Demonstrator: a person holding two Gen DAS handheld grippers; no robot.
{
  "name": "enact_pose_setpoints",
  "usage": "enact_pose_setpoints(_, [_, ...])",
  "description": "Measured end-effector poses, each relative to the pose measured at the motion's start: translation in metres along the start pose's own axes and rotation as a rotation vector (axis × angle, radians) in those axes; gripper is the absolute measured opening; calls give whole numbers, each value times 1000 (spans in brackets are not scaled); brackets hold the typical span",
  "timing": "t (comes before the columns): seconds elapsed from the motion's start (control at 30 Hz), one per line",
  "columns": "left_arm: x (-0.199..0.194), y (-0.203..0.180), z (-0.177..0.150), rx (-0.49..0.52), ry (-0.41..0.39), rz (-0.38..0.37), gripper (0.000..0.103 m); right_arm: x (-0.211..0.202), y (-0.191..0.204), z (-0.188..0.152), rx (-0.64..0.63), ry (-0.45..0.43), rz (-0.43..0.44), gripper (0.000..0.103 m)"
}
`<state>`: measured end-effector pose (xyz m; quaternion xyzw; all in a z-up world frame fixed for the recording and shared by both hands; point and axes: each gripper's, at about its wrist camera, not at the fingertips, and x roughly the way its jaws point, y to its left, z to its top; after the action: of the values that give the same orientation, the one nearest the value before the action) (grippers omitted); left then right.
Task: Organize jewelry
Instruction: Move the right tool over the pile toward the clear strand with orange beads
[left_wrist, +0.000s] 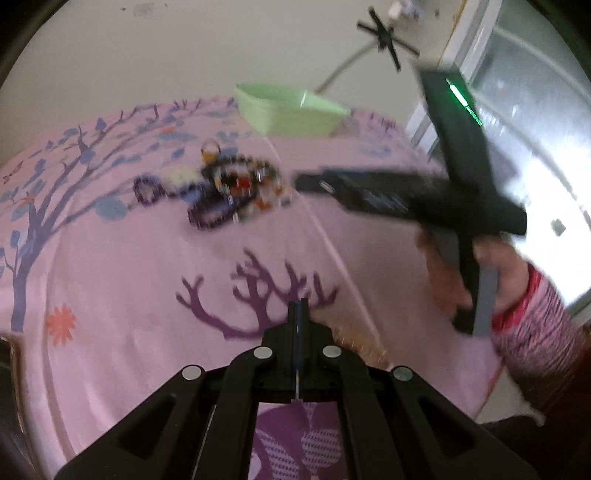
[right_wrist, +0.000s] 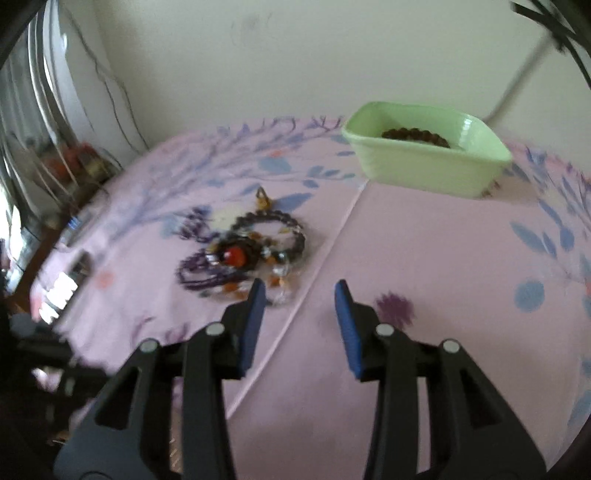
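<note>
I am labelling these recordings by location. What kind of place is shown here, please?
Probably a room in a home. A pink tree-print cloth covers the surface like a bedsheet or tablecloth, a plain wall stands behind, and a window is at the side. A green tub and a jewelry pile lie on it.

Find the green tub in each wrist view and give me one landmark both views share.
Left wrist view: the green tub sits upper centre, at the far edge of the pink cloth, beyond the jewelry pile.
Right wrist view: the green tub sits upper right, with a dark bead bracelet inside.
Shared landmark: the jewelry pile, lying on the cloth nearer the cameras than the tub.
</note>
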<state>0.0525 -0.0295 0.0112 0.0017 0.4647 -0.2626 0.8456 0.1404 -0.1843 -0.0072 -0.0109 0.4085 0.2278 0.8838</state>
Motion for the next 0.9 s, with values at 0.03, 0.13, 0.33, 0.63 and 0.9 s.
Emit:
enact_pose_setpoints(0.03, [1, -2, -3, 3, -7, -4, 0, 8, 5, 2, -9, 17, 13, 38])
enact_pose_setpoints(0.13, [0, -6, -8, 4, -30, 10, 0, 11, 8, 1, -37, 27, -33, 5])
enact_pose_setpoints(0.33, [0, -6, -11, 52, -64, 17, 0, -38, -18, -43, 72, -17, -25, 5])
enact_pose_setpoints(0.63, [-3, 2, -9, 29, -73, -2, 0, -143, -87, -123, 304, -122, -143, 5])
enact_pose_setpoints(0.9, [-14, 15, 4, -33, -108, -27, 0, -173, -110, -137, 397, -179, -150, 5])
